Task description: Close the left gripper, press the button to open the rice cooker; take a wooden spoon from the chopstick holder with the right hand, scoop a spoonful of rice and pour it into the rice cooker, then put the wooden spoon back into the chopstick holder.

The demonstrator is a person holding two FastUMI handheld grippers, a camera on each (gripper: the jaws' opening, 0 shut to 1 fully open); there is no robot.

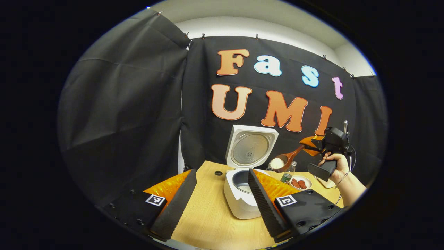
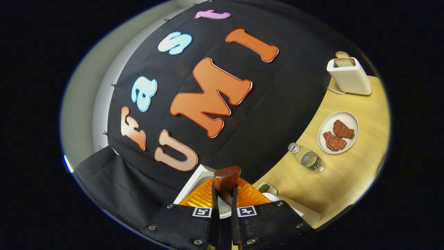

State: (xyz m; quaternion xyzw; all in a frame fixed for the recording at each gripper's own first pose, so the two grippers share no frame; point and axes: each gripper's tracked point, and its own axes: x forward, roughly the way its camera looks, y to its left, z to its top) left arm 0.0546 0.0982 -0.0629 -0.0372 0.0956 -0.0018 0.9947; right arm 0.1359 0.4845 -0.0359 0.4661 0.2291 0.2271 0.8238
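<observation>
The white rice cooker (image 1: 239, 203) stands on the wooden table with its lid (image 1: 251, 146) raised upright, and a little white rice lies in its dark inner pot. My left gripper (image 1: 221, 172) hangs open in front of it, its right finger crossing the pot. My right gripper (image 1: 309, 146), held by a hand, is shut on the handle of a wooden spoon (image 1: 285, 160). The spoon's bowl carries a heap of rice, up and to the right of the pot. In the right gripper view, my right gripper (image 2: 224, 199) clamps the spoon (image 2: 227, 177) above the cooker lid (image 2: 194, 182).
On the table to the cooker's right are a clear bottle (image 2: 307, 158), a plate with two pieces of meat (image 2: 350, 119), a small dish with something green (image 2: 265, 188) and a white toaster holding bread (image 2: 348, 78). A round hole (image 1: 218, 172) is cut in the table (image 1: 208, 215).
</observation>
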